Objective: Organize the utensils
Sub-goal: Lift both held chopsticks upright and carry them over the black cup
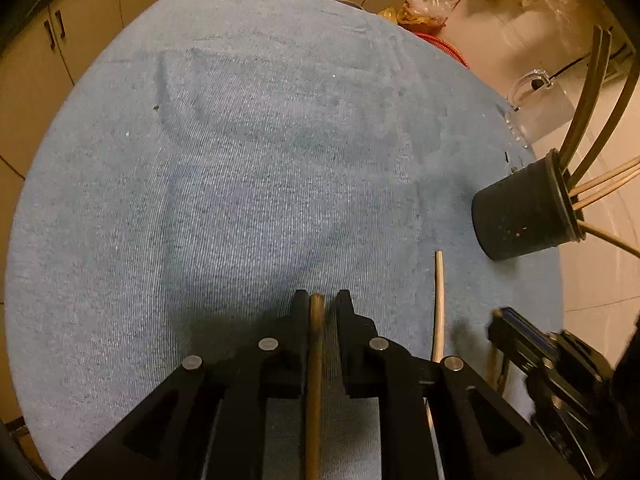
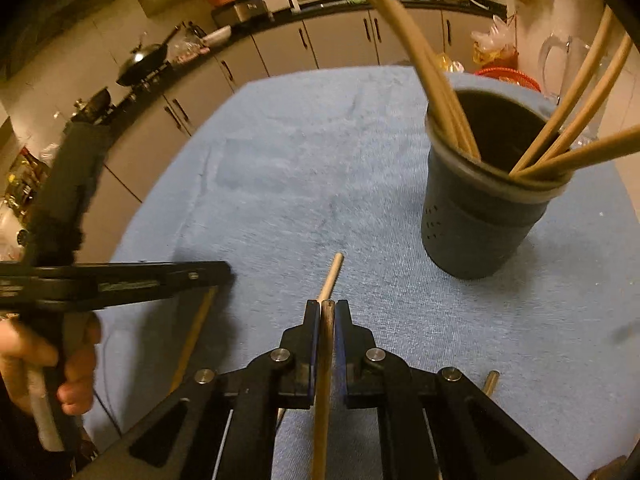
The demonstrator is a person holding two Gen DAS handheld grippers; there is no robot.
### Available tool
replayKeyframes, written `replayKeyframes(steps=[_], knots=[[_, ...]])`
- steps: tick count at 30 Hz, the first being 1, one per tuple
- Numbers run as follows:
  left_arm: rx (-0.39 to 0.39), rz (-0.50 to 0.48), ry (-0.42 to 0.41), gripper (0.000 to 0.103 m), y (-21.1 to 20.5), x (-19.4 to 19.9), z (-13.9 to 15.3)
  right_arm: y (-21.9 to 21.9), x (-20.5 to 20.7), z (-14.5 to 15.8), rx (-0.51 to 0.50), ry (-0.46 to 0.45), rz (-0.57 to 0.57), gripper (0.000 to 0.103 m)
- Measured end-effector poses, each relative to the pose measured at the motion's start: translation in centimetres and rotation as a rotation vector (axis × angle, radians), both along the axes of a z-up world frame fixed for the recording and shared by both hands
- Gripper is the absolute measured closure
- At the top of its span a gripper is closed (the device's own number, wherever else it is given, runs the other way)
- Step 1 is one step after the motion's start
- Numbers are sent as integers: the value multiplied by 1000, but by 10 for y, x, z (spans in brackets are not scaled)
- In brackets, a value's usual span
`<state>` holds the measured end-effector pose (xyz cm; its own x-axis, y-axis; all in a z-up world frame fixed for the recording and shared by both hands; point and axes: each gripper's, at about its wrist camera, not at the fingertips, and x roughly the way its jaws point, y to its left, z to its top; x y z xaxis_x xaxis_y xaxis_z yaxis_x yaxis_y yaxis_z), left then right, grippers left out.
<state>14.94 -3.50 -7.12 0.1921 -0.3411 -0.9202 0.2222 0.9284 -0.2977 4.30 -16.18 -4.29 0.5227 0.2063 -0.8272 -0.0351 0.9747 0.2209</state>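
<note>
The right gripper (image 2: 328,308) fingers are pinching a chopstick (image 2: 325,360) lengthwise, its shaft running back along the fingers. The left gripper (image 1: 320,300) fingers are closing on a darker chopstick (image 1: 315,360) the same way. A loose chopstick (image 1: 439,304) is lying between them on the blue towel (image 1: 240,160) covering the bench. The dark cup (image 2: 488,200), already bristling with chopsticks, is standing ahead and to the right, nearer the right hand, which looks better placed to deliver first.
</note>
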Motion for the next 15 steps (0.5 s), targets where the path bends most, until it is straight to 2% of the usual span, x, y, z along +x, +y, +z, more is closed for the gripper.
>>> replayKeyframes(steps=[5,6,8,12,15], knots=[[90,-34,-36,90,-14,0,3,-1,-14,15,21,-41,8,95],[124,-38,-48,95,-17,-1,4,-3,-18,18,25,-51,11,95],[153,-45,-62,96,-25,-1,4,-5,-26,27,36,-73,14,95],[115,-9,-75,96,-22,-6,10,-12,-43,47,48,-117,21,95],[73,-3,-118,96,-15,-18,30,-16,-54,58,62,-151,25,95]])
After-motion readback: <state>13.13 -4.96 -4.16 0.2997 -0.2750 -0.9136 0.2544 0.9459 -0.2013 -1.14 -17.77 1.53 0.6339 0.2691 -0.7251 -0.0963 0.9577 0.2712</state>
